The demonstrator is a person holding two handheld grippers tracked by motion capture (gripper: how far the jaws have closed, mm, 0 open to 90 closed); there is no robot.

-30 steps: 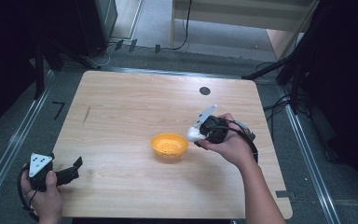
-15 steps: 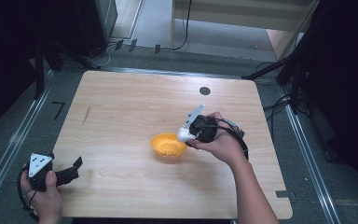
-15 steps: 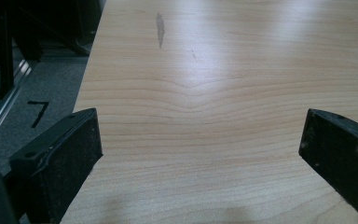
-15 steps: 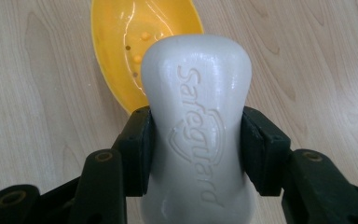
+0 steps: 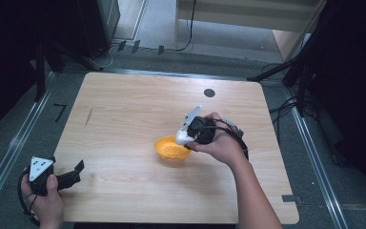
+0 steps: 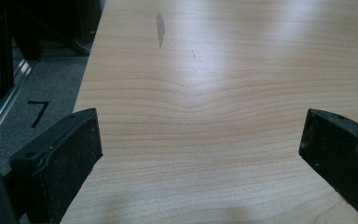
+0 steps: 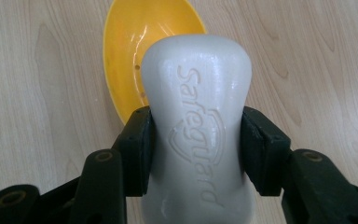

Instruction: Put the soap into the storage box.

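A white bar of soap (image 7: 196, 121) with raised lettering is clamped between the jaws of my right gripper (image 7: 196, 151). In the high view the right gripper (image 5: 187, 138) holds the soap (image 5: 182, 137) just over the right rim of a small orange bowl (image 5: 170, 148) near the table's middle. The right gripper view shows the orange bowl (image 7: 130, 51) below and beyond the soap, with small holes in its bottom. My left gripper (image 5: 74, 172) rests at the table's front left corner, its jaws wide apart in the left gripper view (image 6: 200, 149) with bare wood between them.
The wooden table (image 5: 124, 109) has a dark round spot (image 5: 209, 93) near its far edge and a dark streak (image 6: 160, 29) at the left. Metal rails and grey floor flank the table; a black cable (image 5: 240, 138) trails from the right gripper.
My right gripper has carried the soap left and down, from beside the bowl to just over its right rim. The left gripper has stayed put.
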